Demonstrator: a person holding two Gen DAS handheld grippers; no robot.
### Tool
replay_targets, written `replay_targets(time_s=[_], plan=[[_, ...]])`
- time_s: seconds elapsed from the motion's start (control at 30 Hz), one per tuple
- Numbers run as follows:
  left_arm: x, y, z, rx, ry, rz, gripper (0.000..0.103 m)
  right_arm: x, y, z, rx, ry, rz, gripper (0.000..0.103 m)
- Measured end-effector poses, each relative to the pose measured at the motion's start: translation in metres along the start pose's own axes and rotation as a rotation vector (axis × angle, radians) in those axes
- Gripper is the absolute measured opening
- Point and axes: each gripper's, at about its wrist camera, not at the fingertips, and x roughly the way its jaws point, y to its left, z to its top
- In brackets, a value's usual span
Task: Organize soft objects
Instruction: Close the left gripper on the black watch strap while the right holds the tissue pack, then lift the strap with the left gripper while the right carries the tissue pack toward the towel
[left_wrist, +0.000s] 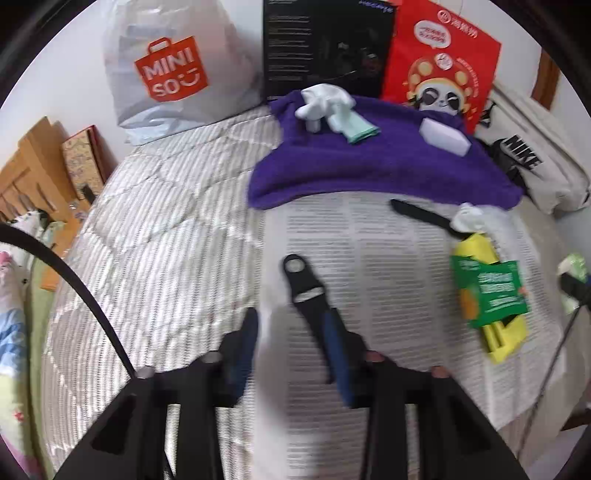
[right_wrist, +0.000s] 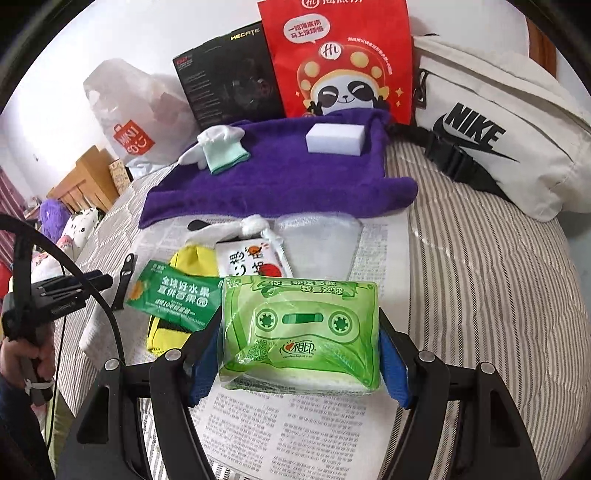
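Now, tissue pack: your right claw (right_wrist: 301, 363) is clamped on the green tissue pack (right_wrist: 301, 332), with the blue pads pressing on its two short sides, low over the newspaper (right_wrist: 288, 424) on the bed (right_wrist: 498, 295).
Handling of the pack: it looks light and soft, and the plastic wrap is probably slippery, so you should keep the pads on the short sides near the middle and squeeze gently; I think a hard squeeze only crushes it.
Left claw: it is released, nothing is between its pads, and it hangs above the newspaper just beside a black strap (left_wrist: 301, 280).
Purple towel: the purple towel (right_wrist: 280, 177) lies flat at the far side of the bed and serves as a collecting place; on it you see a white sponge block (right_wrist: 335, 139) and a pair of white and mint gloves (right_wrist: 221, 147), apart from each other.
Free room on the towel: the front part, between the gloves and the sponge, is bare, and I judge the pack fits there.
Still on the newspaper: a yellow pouch (right_wrist: 184, 266), a green sachet (right_wrist: 173, 299) lying on it, and a white snack packet (right_wrist: 251, 258).
Bags behind: a white shopping bag (left_wrist: 173, 66), a red paper bag (right_wrist: 340, 62), a black box (right_wrist: 229, 70) and a white waist bag (right_wrist: 498, 122); what they hold you cannot see.
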Motion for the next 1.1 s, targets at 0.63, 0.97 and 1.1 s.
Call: replay_targets(time_s=[0.63,0.97,1.1], plan=[[0.031,-0.042,0.005,0.086,-0.009,-0.147,0.022,0.002,-0.006,-0.011,0.007,0.035,-0.016,0.073],[0.029,-0.053,-0.002,0.131,-0.117,-0.092,0.041,0.004,-0.006,-0.014,0.039,0.045,-0.047,0.073],[0.028,-0.055,-0.004,0.157,-0.123,-0.100,0.051,0.003,-0.006,-0.017,0.061,0.043,-0.062,0.073]])
